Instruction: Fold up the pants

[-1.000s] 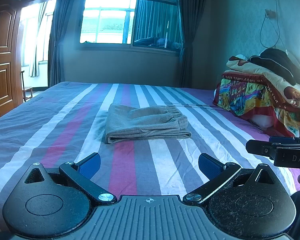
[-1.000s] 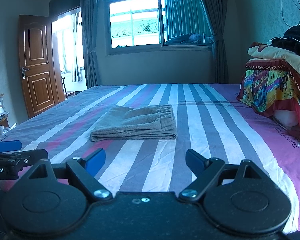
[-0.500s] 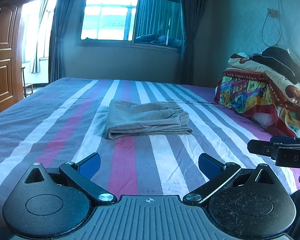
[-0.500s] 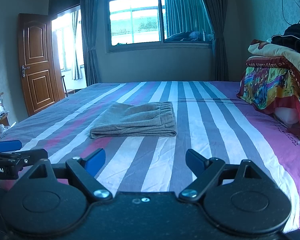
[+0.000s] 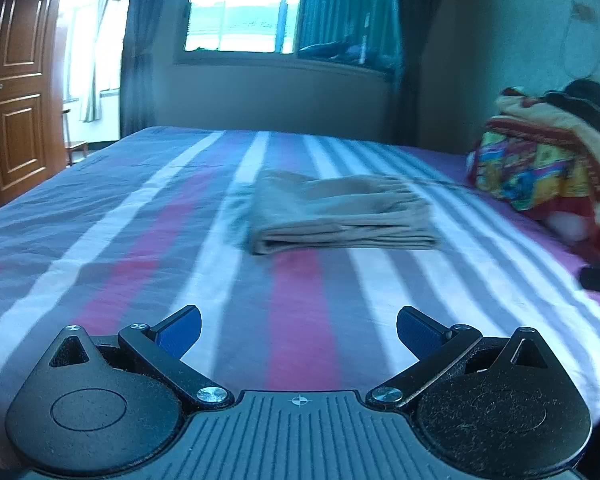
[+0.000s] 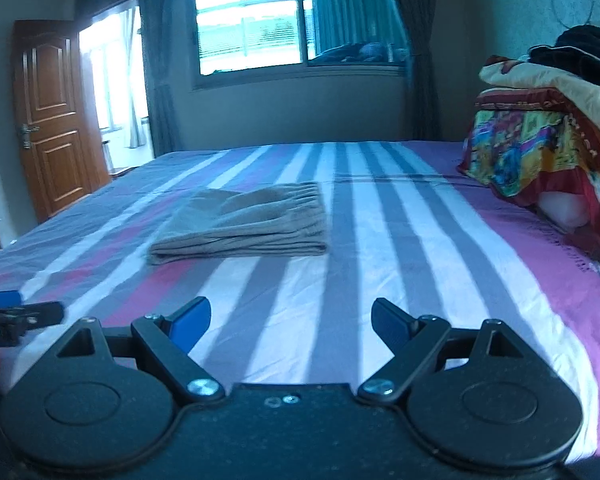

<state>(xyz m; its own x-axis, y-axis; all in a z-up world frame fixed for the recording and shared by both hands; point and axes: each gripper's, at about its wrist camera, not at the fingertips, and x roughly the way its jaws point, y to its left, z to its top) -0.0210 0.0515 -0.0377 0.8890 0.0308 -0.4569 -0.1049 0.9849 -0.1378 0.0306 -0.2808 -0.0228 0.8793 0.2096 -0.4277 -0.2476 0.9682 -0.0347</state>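
The grey-beige pants [image 5: 342, 212] lie folded into a flat rectangle on the striped bed [image 5: 140, 240], waistband at the far right; they also show in the right wrist view [image 6: 246, 222]. My left gripper [image 5: 298, 330] is open and empty, well short of the pants near the bed's front edge. My right gripper [image 6: 290, 320] is open and empty too, also well back from the pants. The left gripper's tip [image 6: 4, 314] shows at the left edge of the right wrist view.
A pile of colourful blankets [image 5: 548, 160] with dark clothes on top sits at the bed's right side, also in the right wrist view [image 6: 540, 148]. A wooden door [image 6: 56, 120] stands at the left. A window [image 6: 292, 20] is behind the bed.
Both grippers have tilted and drawn back slightly, so the bed sits lower in view. The right gripper has nearly left the left wrist view. The pants have not moved.
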